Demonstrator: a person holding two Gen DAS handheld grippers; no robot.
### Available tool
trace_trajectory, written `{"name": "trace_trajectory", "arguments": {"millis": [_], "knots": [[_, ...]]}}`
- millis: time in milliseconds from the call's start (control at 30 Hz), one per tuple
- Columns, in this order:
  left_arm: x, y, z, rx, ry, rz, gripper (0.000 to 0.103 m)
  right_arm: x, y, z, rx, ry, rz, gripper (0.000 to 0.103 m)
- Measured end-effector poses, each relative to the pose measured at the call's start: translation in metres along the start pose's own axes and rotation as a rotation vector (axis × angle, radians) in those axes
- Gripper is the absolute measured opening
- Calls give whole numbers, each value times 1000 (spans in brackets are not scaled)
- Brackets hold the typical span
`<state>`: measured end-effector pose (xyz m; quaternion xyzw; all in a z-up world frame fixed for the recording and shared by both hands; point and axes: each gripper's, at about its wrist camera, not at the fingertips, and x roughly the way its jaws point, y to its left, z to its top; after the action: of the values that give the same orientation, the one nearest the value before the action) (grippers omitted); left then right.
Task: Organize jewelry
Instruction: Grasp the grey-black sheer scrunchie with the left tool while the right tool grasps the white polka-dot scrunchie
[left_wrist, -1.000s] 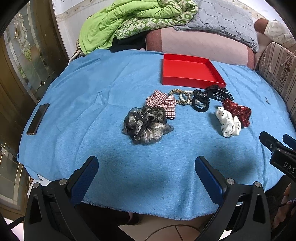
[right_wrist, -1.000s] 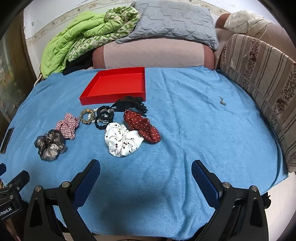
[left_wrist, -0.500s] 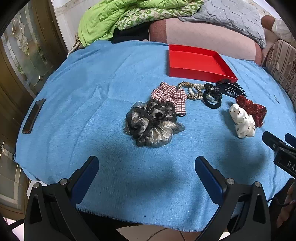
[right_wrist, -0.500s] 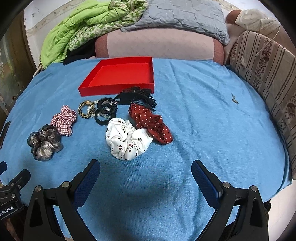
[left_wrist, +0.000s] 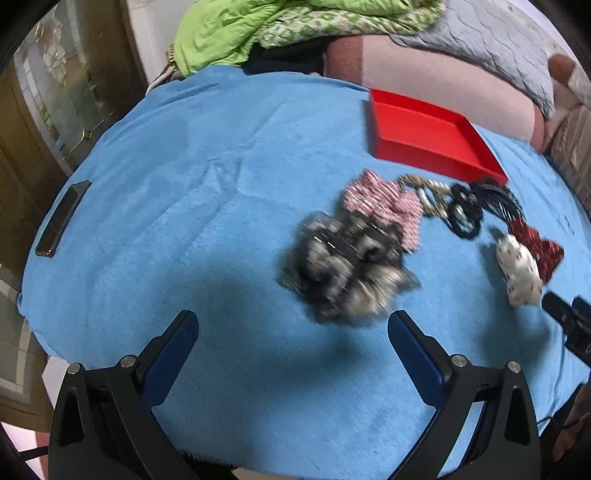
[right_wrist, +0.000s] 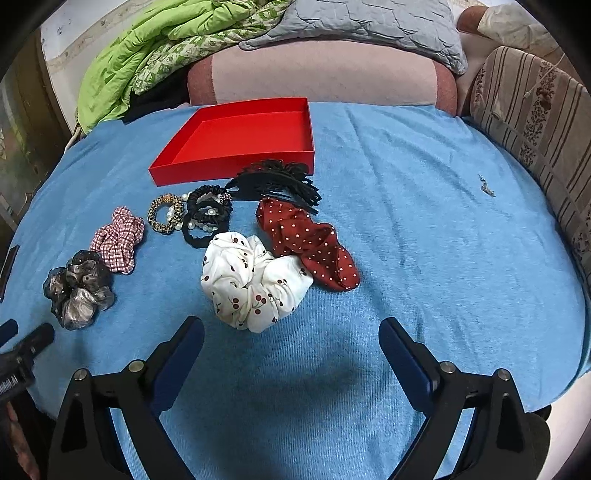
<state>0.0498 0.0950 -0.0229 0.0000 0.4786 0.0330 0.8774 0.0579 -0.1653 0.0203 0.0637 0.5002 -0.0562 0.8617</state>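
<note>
- both grippers are empty with jaws spread wide: the left gripper (left_wrist: 293, 330) hovers just short of the grey scrunchie (left_wrist: 345, 266), the right gripper (right_wrist: 291, 338) just short of the white scrunchie (right_wrist: 255, 280)
- nothing is in the red tray (right_wrist: 207, 173) yet, it sits at the far side of the pile with the black comb clip (right_wrist: 280, 182) right against its front wall
- the rest lies in a loose row on the cloth: plaid scrunchie (right_wrist: 120, 240) touching the grey one, a gold bead band (right_wrist: 166, 214), a black hair tie (right_wrist: 207, 214) with pearls, and a red dotted scrunchie (right_wrist: 306, 243) beside the white one
- handling guess: scrunchies are light, soft and squishy, so nothing to break, pinch across the puffy fabric ring and it should bunch up and hold fine
- grey one looks sheer and slippery, I'd take a fat fold and not just an edge
- bead bands are thin and lie flat, harder to get under, they could roll or slip out
- comb clip is stiff plastic with thin teeth, I'd grab the thick spine, not the teeth
- surface is a fuzzy blue cloth (right_wrist: 424, 240) over a roundish table, it might drag or snag on the teeth
- room: a sofa behind with a grey pillow (right_wrist: 369, 22) and green blanket (right_wrist: 147, 51), a striped cushion (right_wrist: 535, 122) on the right, a phone (left_wrist: 61, 218) near the left edge
- left view is motion-blurred so the details there are mushy
</note>
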Motion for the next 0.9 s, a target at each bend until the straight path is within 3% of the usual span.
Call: {"name": "trace_trajectory", "arguments": {"millis": [367,633,700,767,900], "knots": [[31,14,25,1,2,-115,102,23,-5,4,27,24,41,94],[59,8,32,5,48,-120,102,39,-9,7,38,50,37,89],[63,8,33,-3,56,-121,94,42,-9,7,38,53,35,88],[68,7,32,-1,77,-129,78,45,-9,7,36,54,39,85],[68,-1,28,22,77,-129,59,47,-7,6,33,54,54,71]]}}
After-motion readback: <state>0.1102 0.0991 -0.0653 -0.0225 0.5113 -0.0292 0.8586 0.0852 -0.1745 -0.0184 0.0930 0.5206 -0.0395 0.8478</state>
